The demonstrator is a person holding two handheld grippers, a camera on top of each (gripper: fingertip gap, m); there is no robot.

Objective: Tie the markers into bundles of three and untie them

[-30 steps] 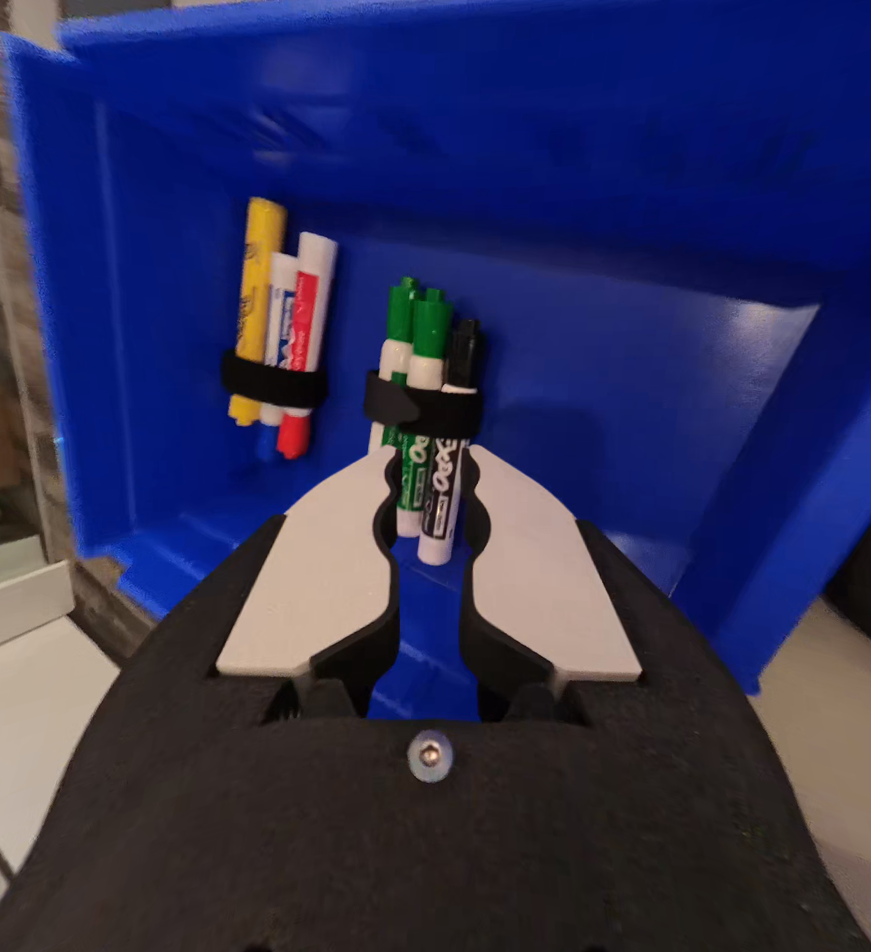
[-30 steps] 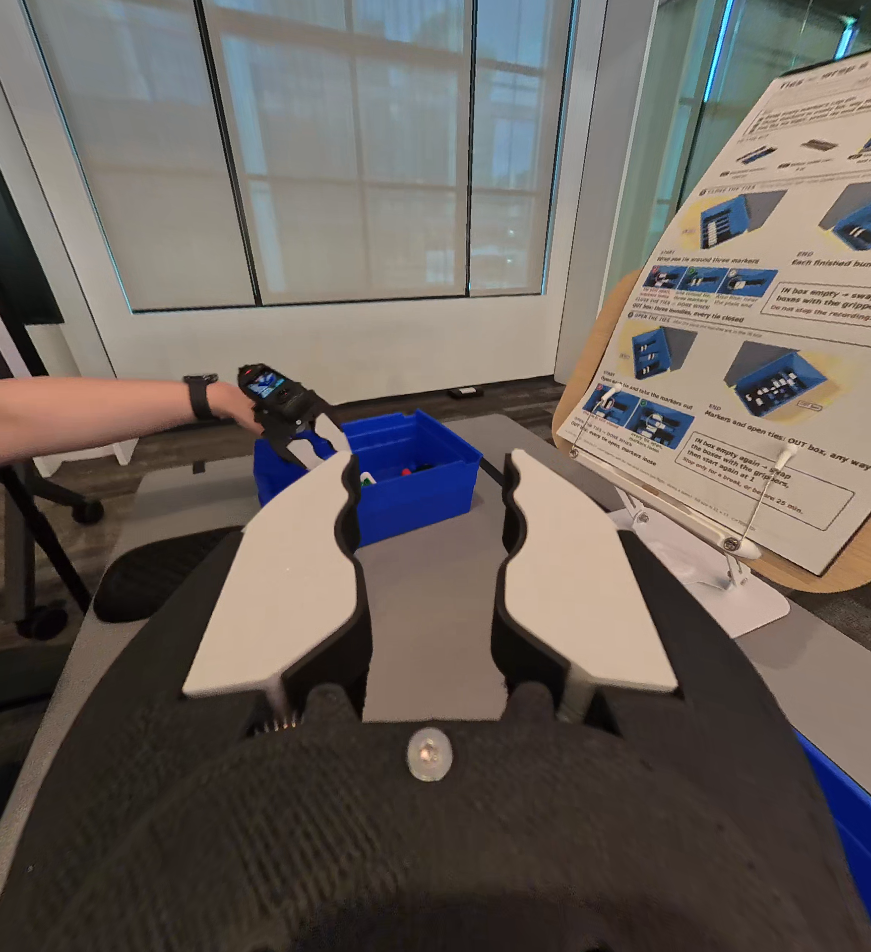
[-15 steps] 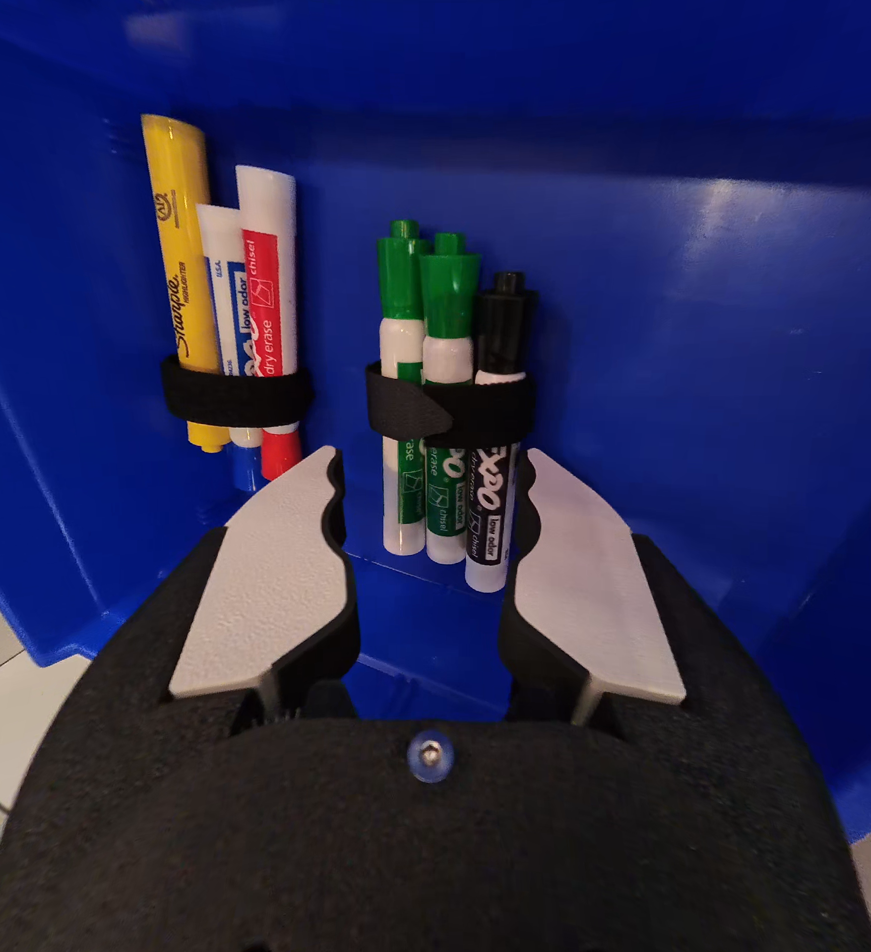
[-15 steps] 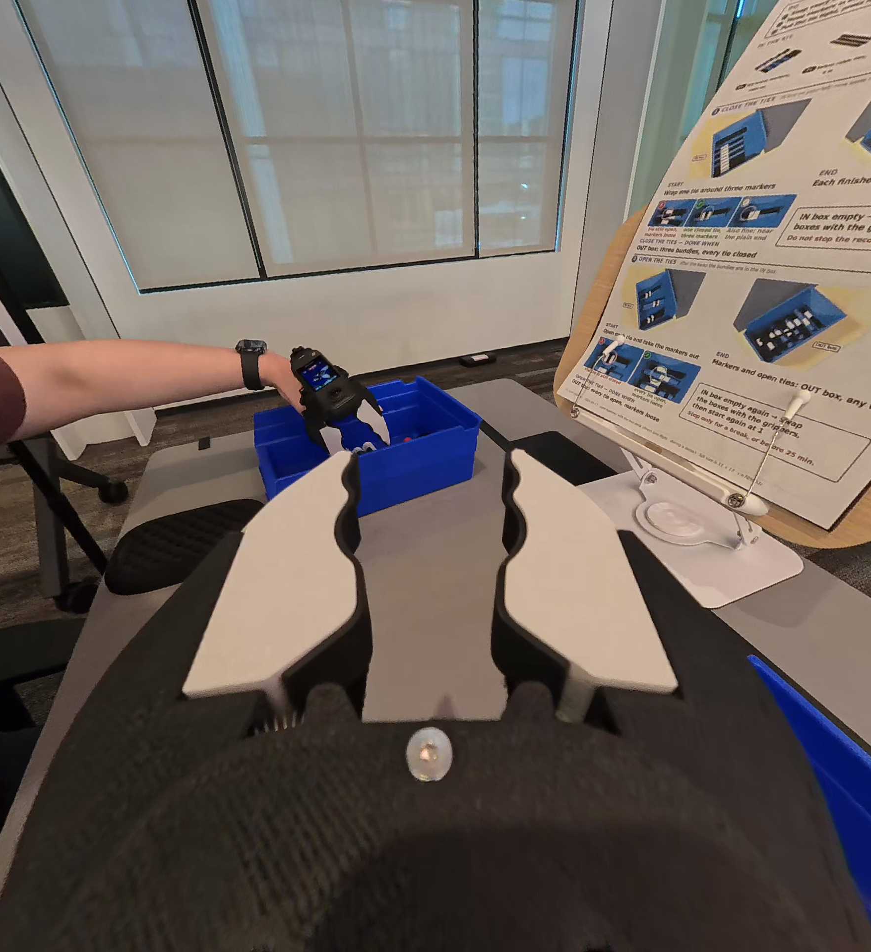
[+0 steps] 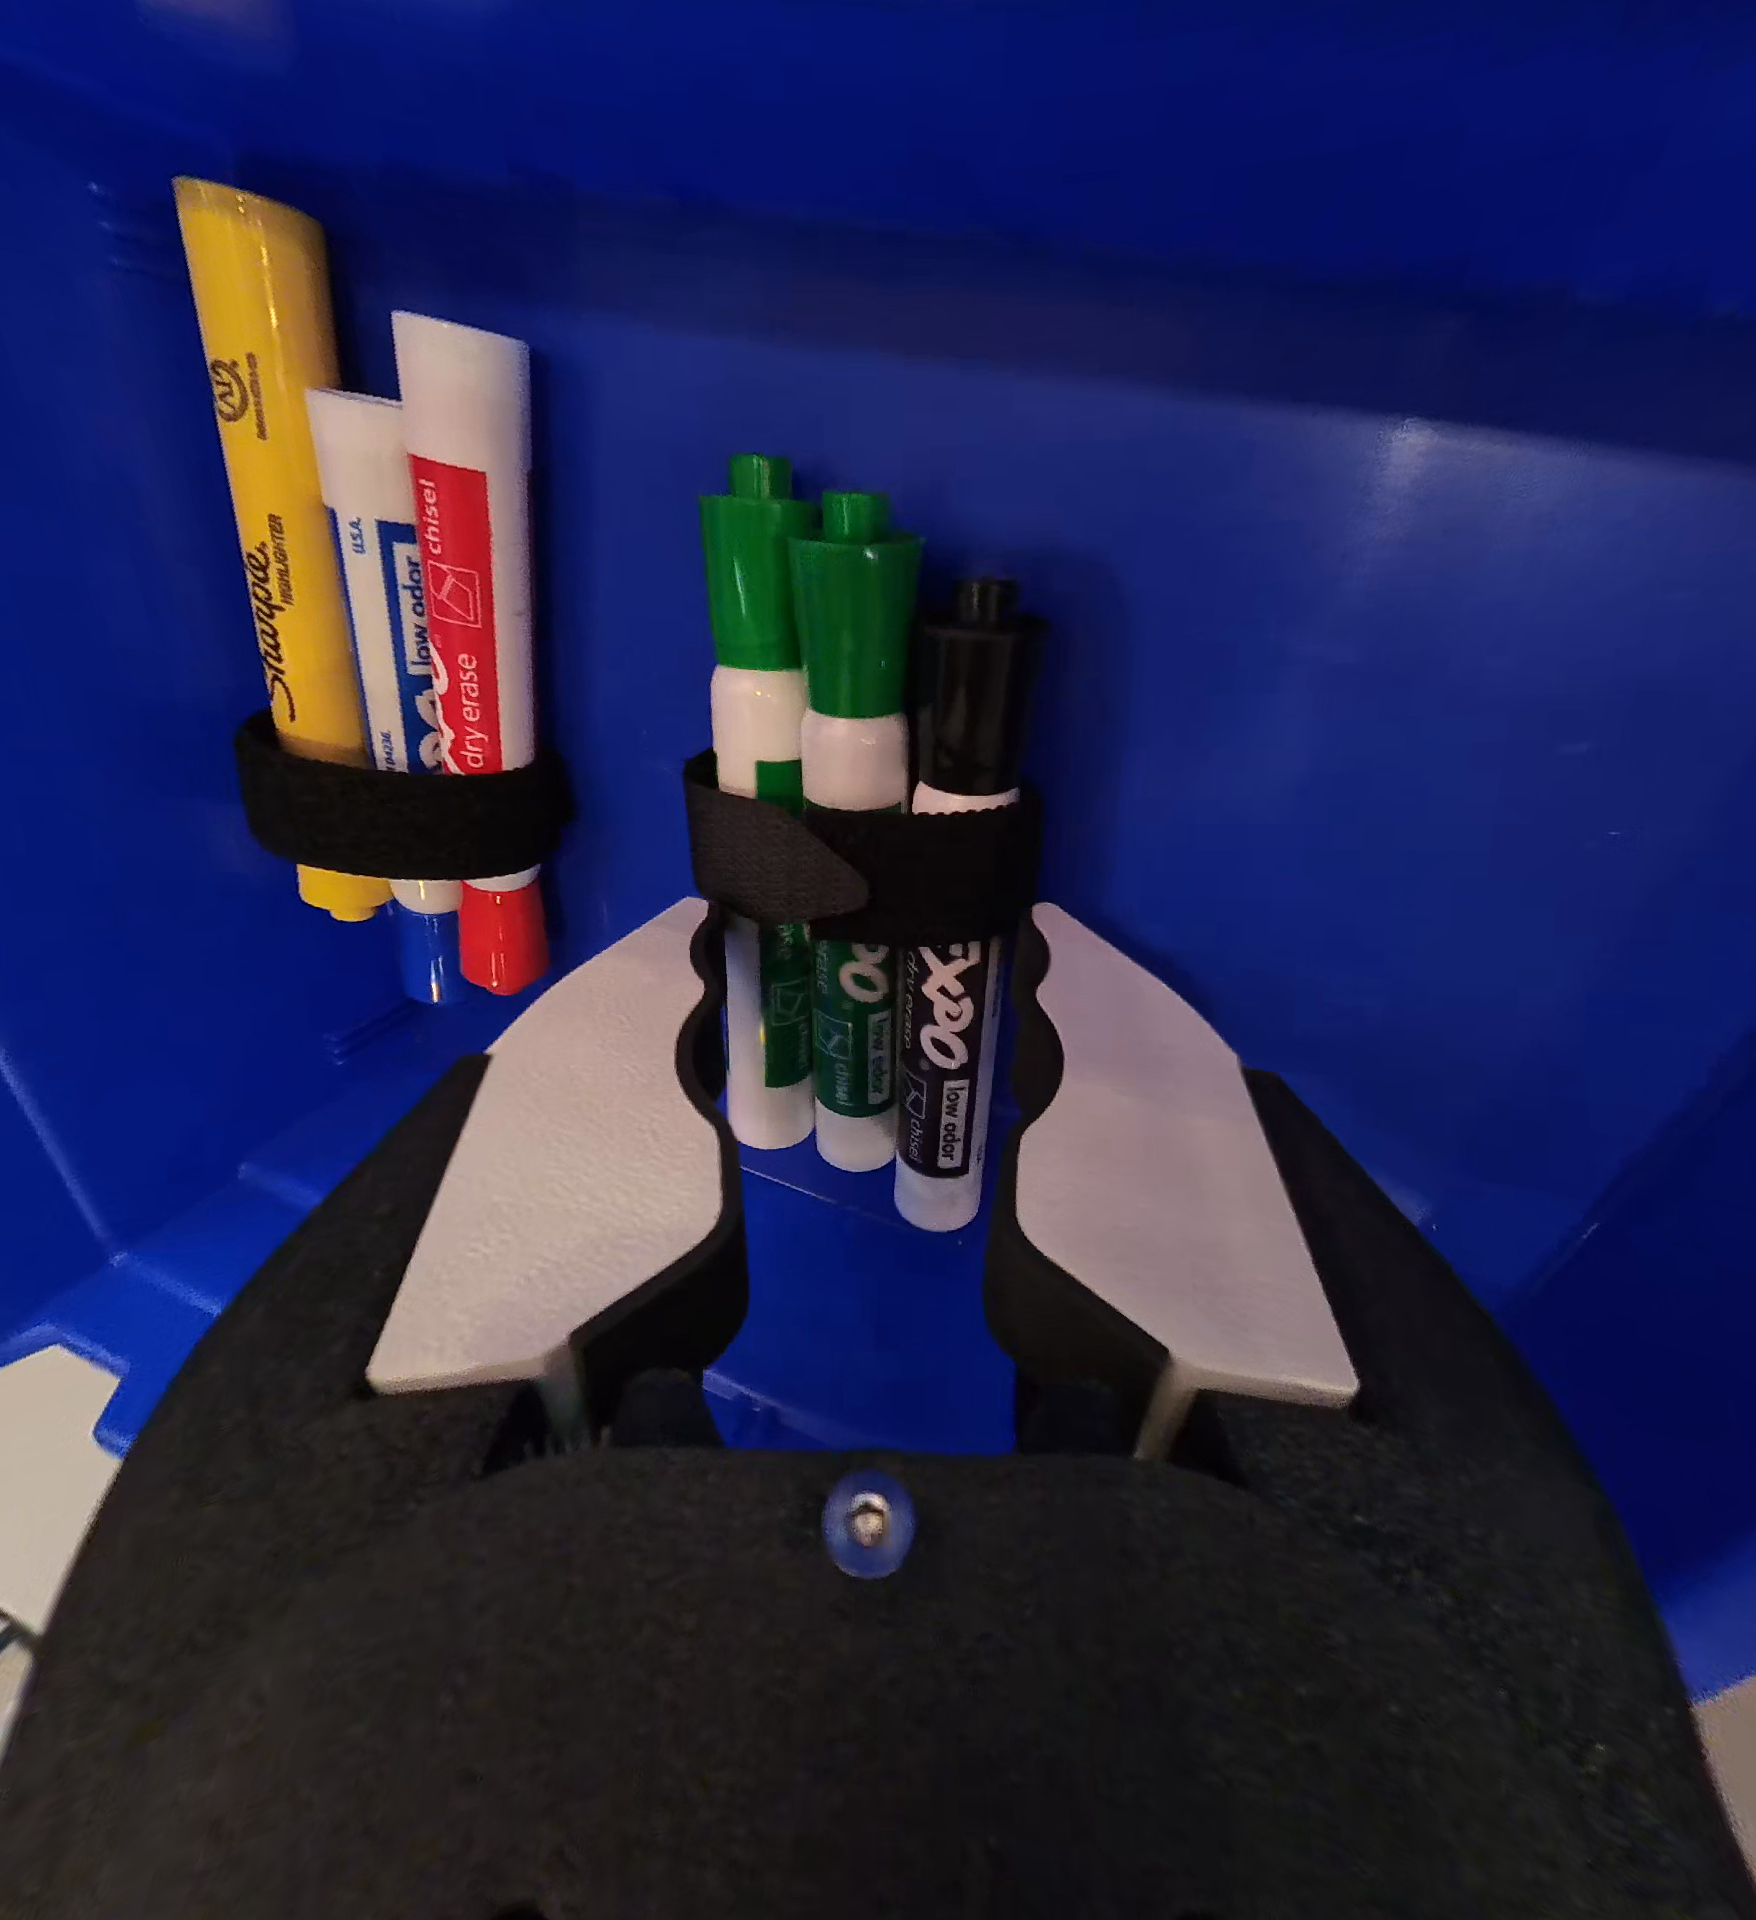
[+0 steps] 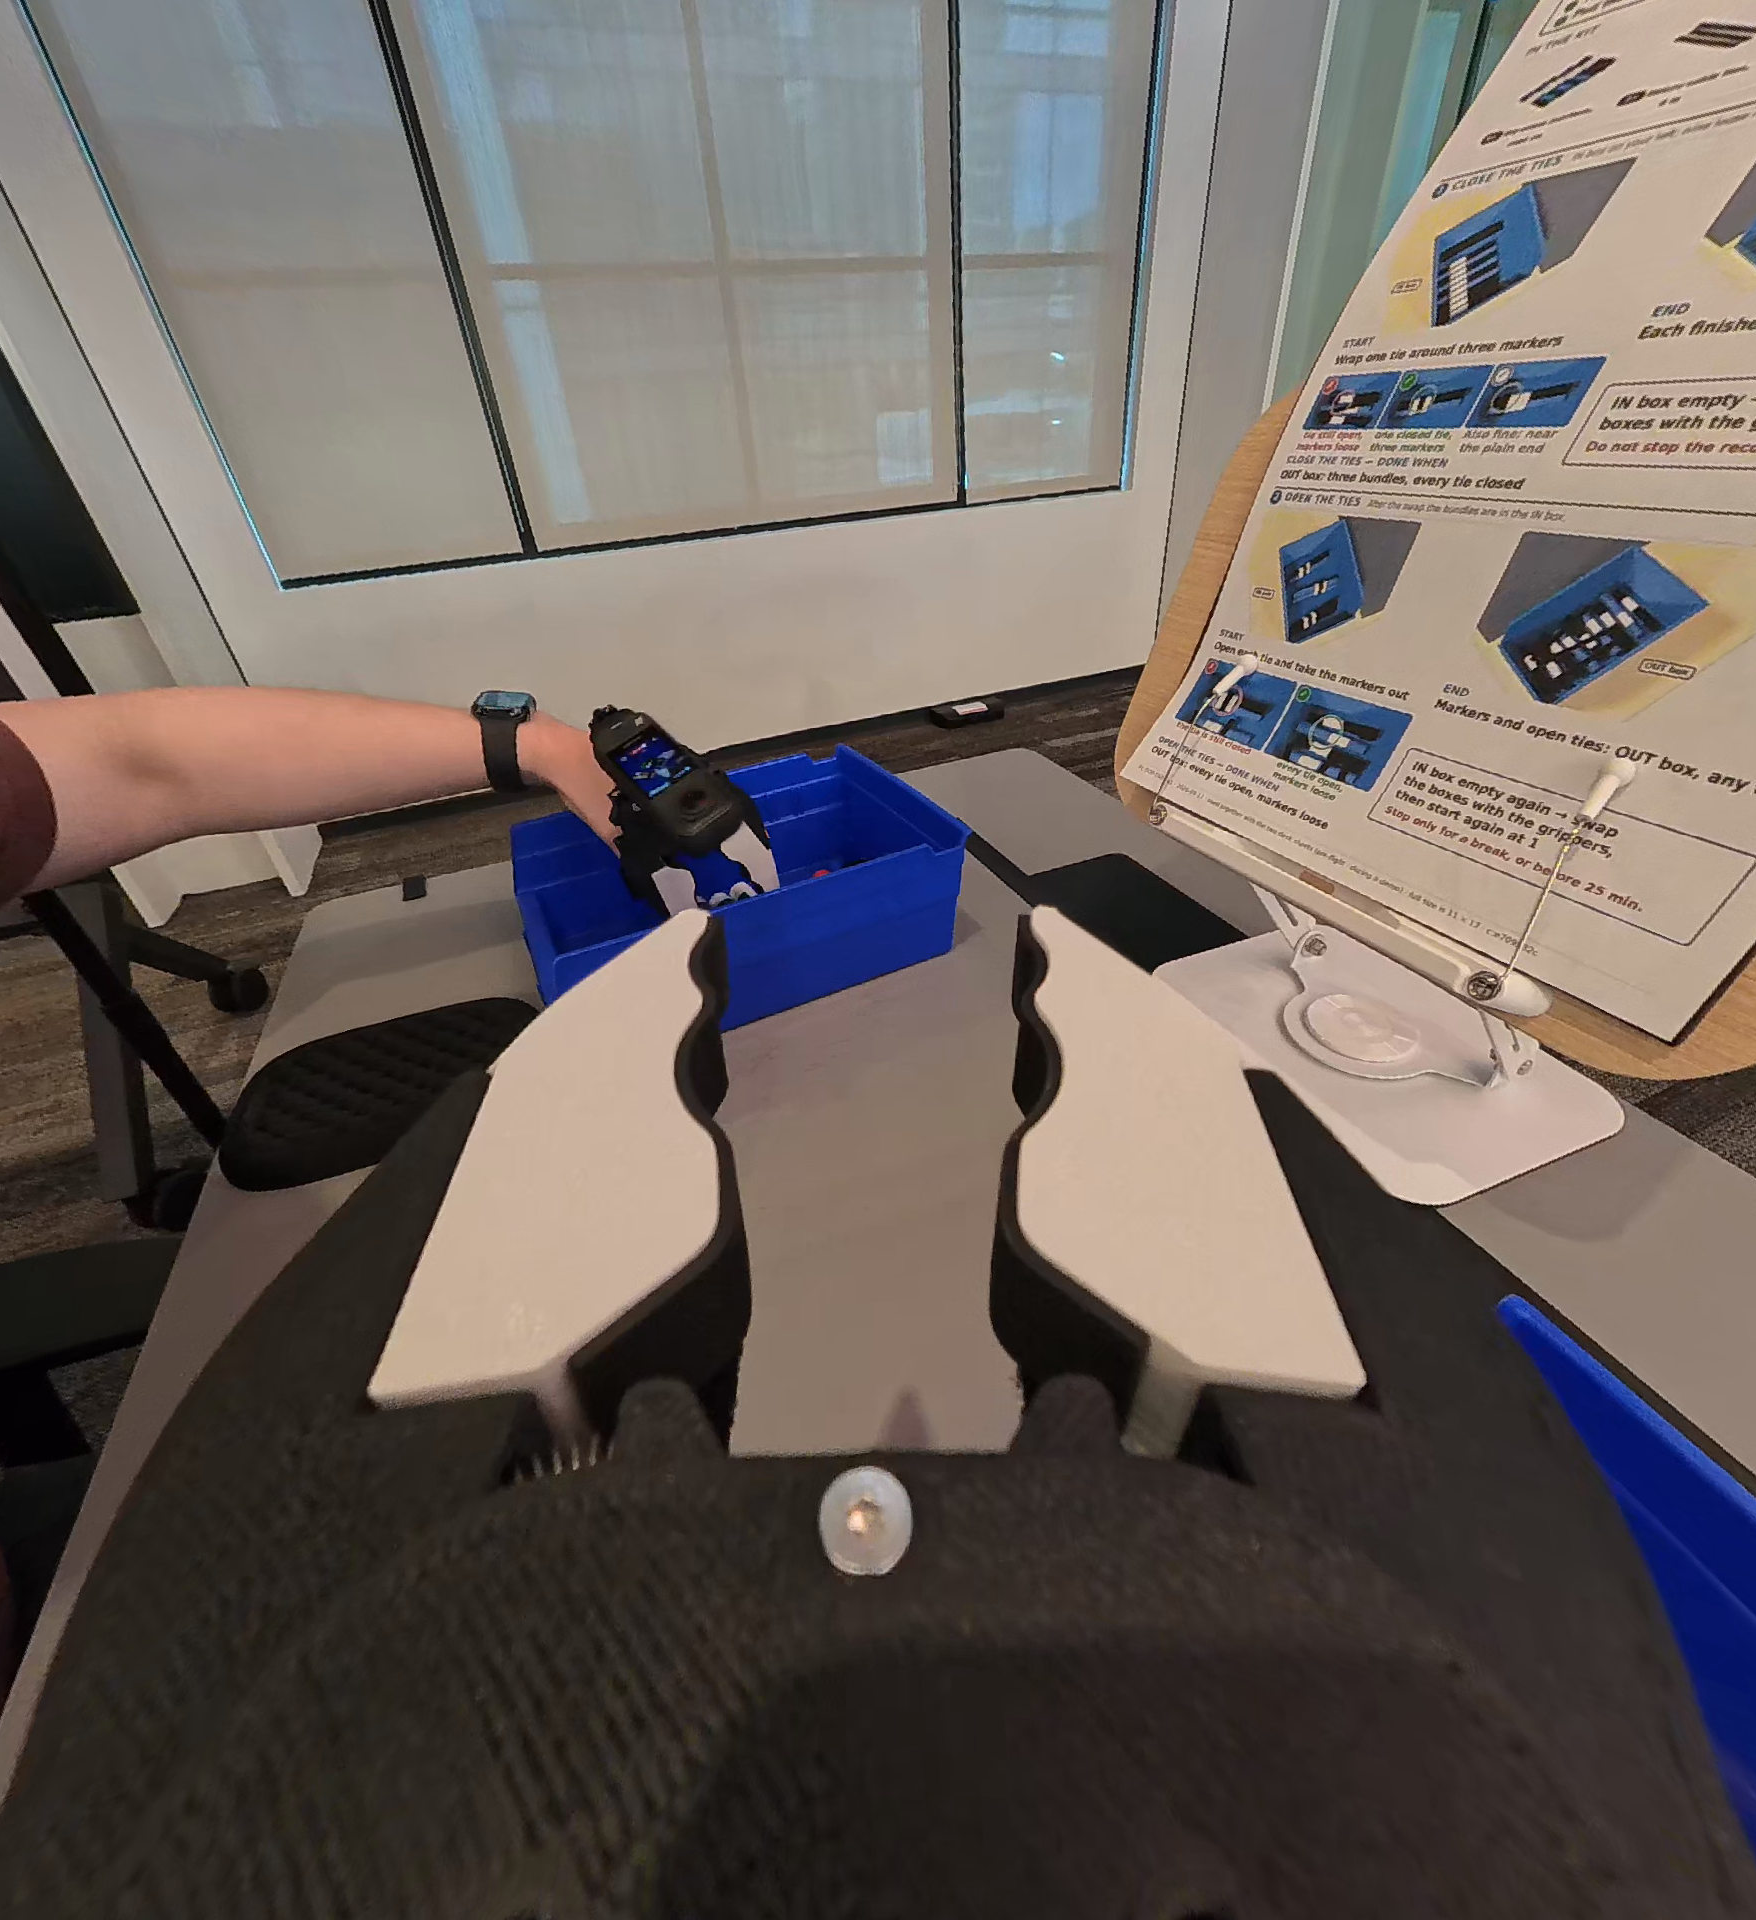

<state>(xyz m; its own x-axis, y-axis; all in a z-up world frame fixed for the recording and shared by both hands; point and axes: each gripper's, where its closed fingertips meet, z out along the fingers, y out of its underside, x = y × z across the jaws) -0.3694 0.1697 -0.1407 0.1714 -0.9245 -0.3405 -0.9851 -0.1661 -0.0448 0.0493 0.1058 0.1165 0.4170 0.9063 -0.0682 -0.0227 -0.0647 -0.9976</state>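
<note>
In the left wrist view a bundle of two green markers and one black marker (image 5: 858,790), tied with a black strap (image 5: 915,862), lies in the blue bin (image 5: 1373,623). My left gripper (image 5: 863,925) is open. Its fingers straddle the bundle's lower half, and the tips reach the strap. A second strapped bundle (image 5: 401,644), yellow, blue and red, lies to the left. My right gripper (image 6: 869,935) is open and empty above the grey table (image 6: 853,1195). In the right wrist view the left gripper (image 6: 708,883) is down inside the bin (image 6: 853,925).
A person's arm (image 6: 282,758) with a wristwatch reaches to the bin. An instruction board (image 6: 1539,520) on a white stand (image 6: 1393,1101) is at the right. A second blue bin's edge (image 6: 1705,1538) is at the lower right. A black padded rest (image 6: 365,1081) lies left of the table. The grippers' ends are close to 50 centimeters from one another.
My left gripper went deeper into the bin, opened wider, and slid forward so its fingers now flank the green and black bundle. My right gripper stayed open and shifted only slightly.
</note>
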